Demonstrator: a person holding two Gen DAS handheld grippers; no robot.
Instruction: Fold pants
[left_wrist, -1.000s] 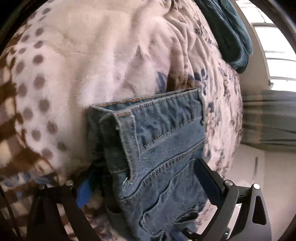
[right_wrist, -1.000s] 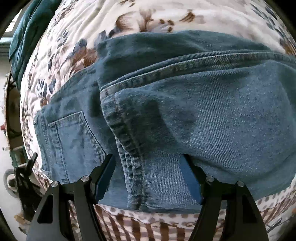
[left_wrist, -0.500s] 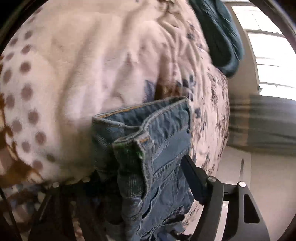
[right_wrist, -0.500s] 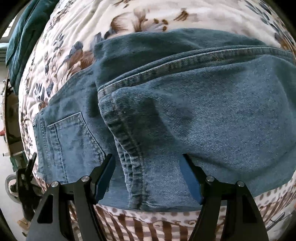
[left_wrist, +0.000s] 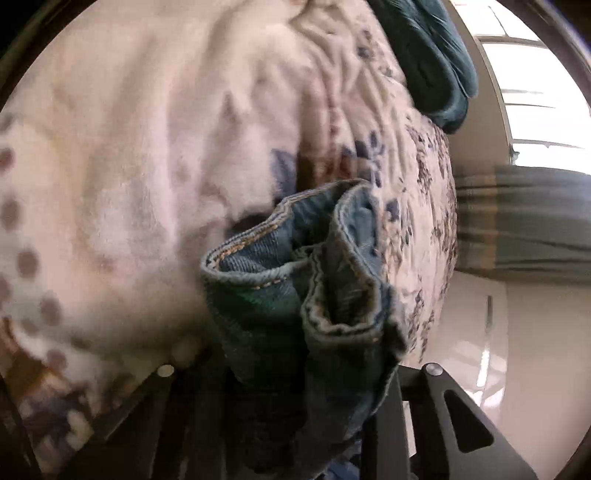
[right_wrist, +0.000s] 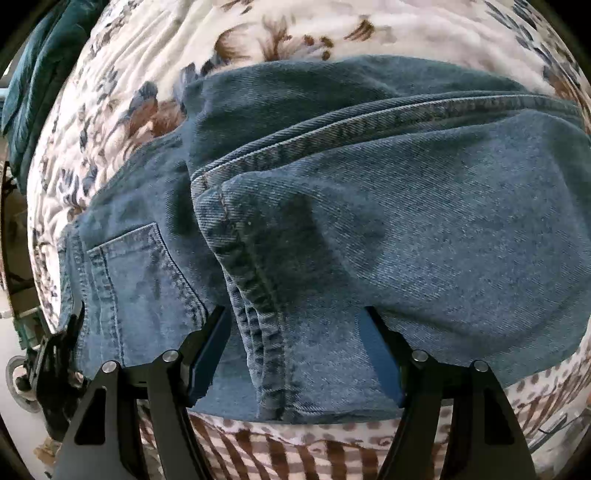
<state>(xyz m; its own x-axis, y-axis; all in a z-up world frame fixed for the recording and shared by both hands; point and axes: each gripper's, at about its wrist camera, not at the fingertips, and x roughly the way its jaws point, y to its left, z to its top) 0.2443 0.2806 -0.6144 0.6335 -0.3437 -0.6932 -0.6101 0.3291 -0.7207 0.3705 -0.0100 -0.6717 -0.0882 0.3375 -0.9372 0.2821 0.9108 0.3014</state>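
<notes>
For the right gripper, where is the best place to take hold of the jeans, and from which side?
Probably the thick hem edge of the jeans, from above: it lies flat between the right gripper's open jaws, near the blanket edge, with several layers stacked together.

My blue denim pants (right_wrist: 369, 229) lie folded on the bed, one bunched waistband corner (left_wrist: 314, 280) lifted and crumpled.
</notes>
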